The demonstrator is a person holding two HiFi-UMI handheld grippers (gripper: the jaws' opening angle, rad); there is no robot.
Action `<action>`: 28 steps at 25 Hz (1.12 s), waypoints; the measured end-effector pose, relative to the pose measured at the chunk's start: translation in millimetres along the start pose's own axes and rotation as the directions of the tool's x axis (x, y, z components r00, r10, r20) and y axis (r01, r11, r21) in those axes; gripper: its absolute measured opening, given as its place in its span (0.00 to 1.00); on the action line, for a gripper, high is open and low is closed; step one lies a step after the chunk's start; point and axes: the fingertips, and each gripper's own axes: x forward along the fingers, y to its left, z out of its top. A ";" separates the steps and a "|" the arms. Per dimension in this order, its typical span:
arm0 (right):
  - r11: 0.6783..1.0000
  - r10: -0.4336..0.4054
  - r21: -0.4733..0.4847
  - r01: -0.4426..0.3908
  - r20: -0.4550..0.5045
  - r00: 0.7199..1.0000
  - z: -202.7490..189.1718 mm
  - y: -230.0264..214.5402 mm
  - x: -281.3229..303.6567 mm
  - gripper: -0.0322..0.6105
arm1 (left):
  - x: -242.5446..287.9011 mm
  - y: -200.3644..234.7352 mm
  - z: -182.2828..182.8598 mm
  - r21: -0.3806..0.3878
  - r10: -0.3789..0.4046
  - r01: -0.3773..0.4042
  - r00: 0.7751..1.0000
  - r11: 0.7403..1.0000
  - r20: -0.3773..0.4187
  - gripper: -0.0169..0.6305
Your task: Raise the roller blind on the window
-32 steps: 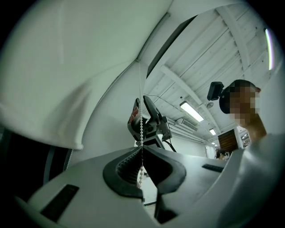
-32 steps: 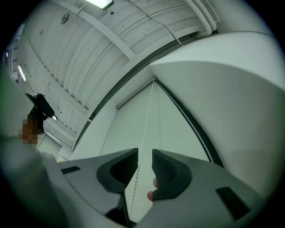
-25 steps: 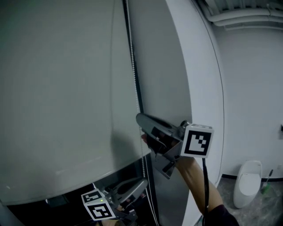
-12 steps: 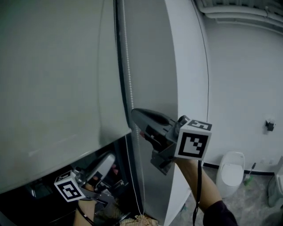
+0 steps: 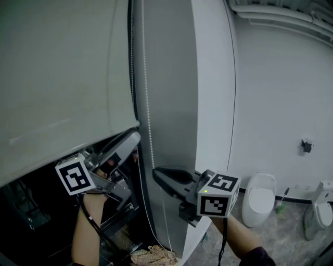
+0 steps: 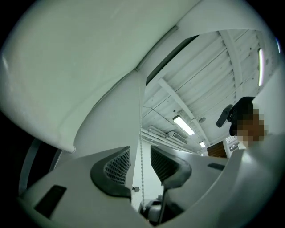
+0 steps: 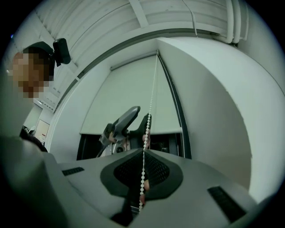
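Observation:
The pale roller blind (image 5: 62, 78) covers the upper window, its bottom bar slanting across the left of the head view. A white bead chain (image 5: 145, 78) hangs along the blind's right edge. My right gripper (image 5: 158, 176) sits low beside the frame, shut on the bead chain (image 7: 143, 178), which runs straight up from its closed pads (image 7: 156, 171). My left gripper (image 5: 130, 140) is higher, just under the blind's bar. It stands open, and the bead chain (image 6: 141, 147) passes through the gap between its jaws without being gripped. The left gripper (image 7: 127, 120) also shows in the right gripper view.
Dark window glass (image 5: 31, 208) shows below the blind. A white wall column (image 5: 213, 104) rises right of the window. A toilet (image 5: 258, 200), a brush (image 5: 281, 202) and another white fixture (image 5: 320, 208) stand on the floor at the right. Pipes (image 5: 281, 15) run overhead.
My right gripper has come down with the chain in it and the blind's bottom bar has risen. My left gripper has moved up from the bottom to the chain under the bar.

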 end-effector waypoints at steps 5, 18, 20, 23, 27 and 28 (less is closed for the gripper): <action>0.999 -0.014 0.030 0.015 -0.035 0.999 -27.5 4.0 -11.9 0.07 | 16.6 2.5 4.6 -0.013 -0.001 0.000 1.000 1.000 -0.008 0.18; 0.998 0.014 0.067 -0.013 -0.008 1.000 -17.5 17.2 -22.5 0.07 | 36.5 -13.4 -5.0 0.048 0.065 -0.062 0.995 0.997 -0.070 0.06; 0.998 0.027 0.057 -0.025 -0.027 0.999 -21.2 18.2 -22.1 0.07 | 33.9 -15.3 -6.5 0.073 0.073 -0.068 0.995 0.995 -0.073 0.05; 0.999 0.048 0.003 -0.048 -0.085 0.995 -50.1 19.1 -24.2 0.08 | 9.8 -13.5 -23.6 0.089 0.085 -0.080 0.995 0.993 -0.050 0.05; 0.989 0.073 0.125 -0.078 0.047 0.996 -6.9 -5.5 -20.8 0.17 | -3.0 -10.8 -21.5 0.147 0.113 -0.102 0.991 0.984 -0.075 0.05; 0.981 0.084 0.166 -0.098 0.089 0.992 16.1 -16.2 -13.4 0.19 | -2.2 -4.1 -18.0 0.164 0.125 -0.109 0.988 0.980 -0.093 0.05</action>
